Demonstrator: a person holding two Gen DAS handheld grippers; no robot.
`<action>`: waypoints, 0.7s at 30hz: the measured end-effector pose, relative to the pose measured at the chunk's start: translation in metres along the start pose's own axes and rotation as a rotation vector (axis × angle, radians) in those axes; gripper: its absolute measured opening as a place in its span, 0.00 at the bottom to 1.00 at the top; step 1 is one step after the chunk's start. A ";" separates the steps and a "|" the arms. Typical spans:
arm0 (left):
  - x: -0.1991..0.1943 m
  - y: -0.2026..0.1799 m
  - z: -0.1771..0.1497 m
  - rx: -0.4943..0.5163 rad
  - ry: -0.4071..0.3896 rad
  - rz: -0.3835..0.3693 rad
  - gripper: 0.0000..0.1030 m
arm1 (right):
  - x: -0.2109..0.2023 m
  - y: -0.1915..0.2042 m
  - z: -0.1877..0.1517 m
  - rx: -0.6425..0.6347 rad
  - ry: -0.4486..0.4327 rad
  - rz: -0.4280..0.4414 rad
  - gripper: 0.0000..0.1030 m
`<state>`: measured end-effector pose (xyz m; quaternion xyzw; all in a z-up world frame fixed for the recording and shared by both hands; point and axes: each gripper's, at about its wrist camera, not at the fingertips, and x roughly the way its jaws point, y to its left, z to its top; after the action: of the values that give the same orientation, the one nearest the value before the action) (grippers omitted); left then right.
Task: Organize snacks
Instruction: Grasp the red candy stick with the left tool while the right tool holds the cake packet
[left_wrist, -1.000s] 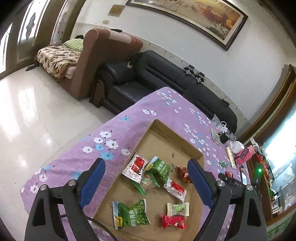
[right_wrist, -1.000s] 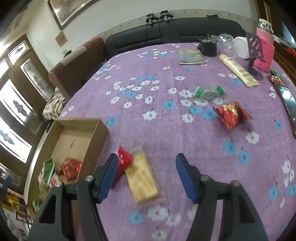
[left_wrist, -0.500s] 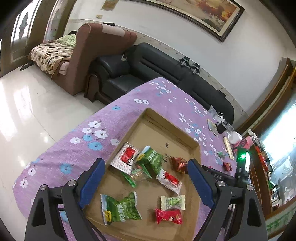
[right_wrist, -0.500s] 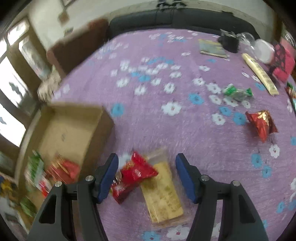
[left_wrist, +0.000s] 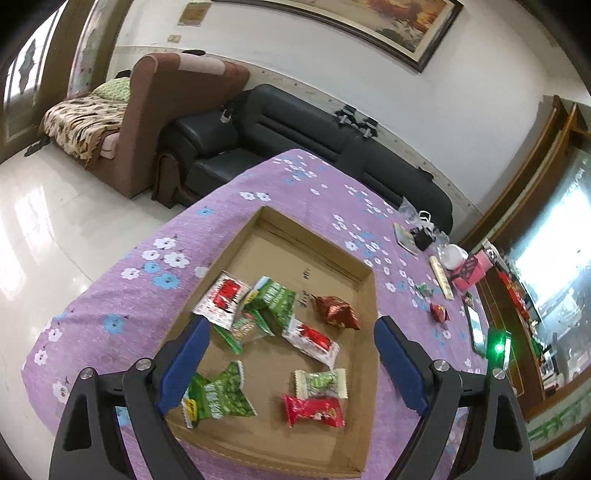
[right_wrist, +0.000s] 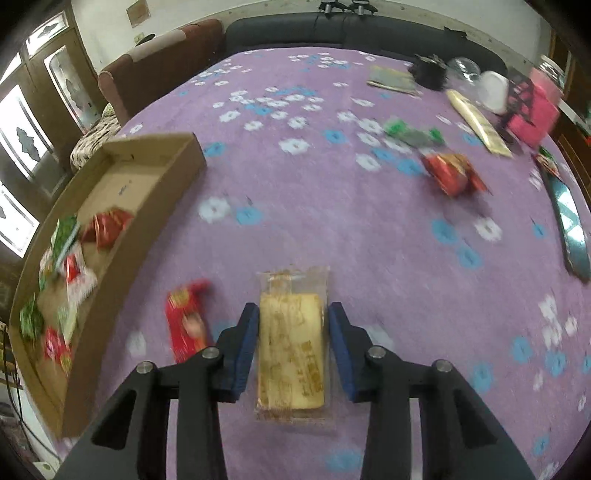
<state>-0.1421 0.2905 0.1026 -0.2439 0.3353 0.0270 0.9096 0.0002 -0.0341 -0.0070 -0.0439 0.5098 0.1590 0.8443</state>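
Observation:
A shallow cardboard box (left_wrist: 364, 354) on the purple flowered tablecloth holds several red and green snack packets. My left gripper (left_wrist: 291, 349) is open and empty above the box. In the right wrist view the box (right_wrist: 122, 236) lies at the left. My right gripper (right_wrist: 291, 325) straddles a clear-wrapped yellow biscuit pack (right_wrist: 290, 354), its blue pads close beside both long sides; I cannot tell whether they touch. A red packet (right_wrist: 184, 325) lies just left of it. A red foil snack (right_wrist: 452, 173) and a green candy (right_wrist: 410, 134) lie farther off.
At the table's far right stand a pink box (right_wrist: 532, 110), a white round container (right_wrist: 493, 90), a long beige pack (right_wrist: 478, 125), a booklet (right_wrist: 393, 79) and a black object (right_wrist: 428, 72). A dark flat device (right_wrist: 570, 229) lies at the right edge. A black sofa (left_wrist: 295, 125) is behind the table.
My right gripper has moved down over the biscuit pack and narrowed around it; the red packet now lies outside the left finger. My left gripper has moved closer to the box.

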 end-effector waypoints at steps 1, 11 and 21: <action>0.000 -0.004 -0.002 0.011 0.003 -0.008 0.90 | -0.003 -0.003 -0.004 0.002 0.002 -0.006 0.36; 0.022 -0.085 -0.027 0.185 0.116 -0.119 0.90 | -0.013 -0.006 -0.034 -0.052 -0.068 -0.064 0.57; 0.079 -0.160 -0.052 0.325 0.253 -0.139 0.90 | -0.019 -0.060 -0.035 0.132 -0.165 0.016 0.31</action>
<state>-0.0783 0.1163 0.0875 -0.1181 0.4291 -0.1207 0.8873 -0.0187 -0.1031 -0.0119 0.0294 0.4484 0.1350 0.8831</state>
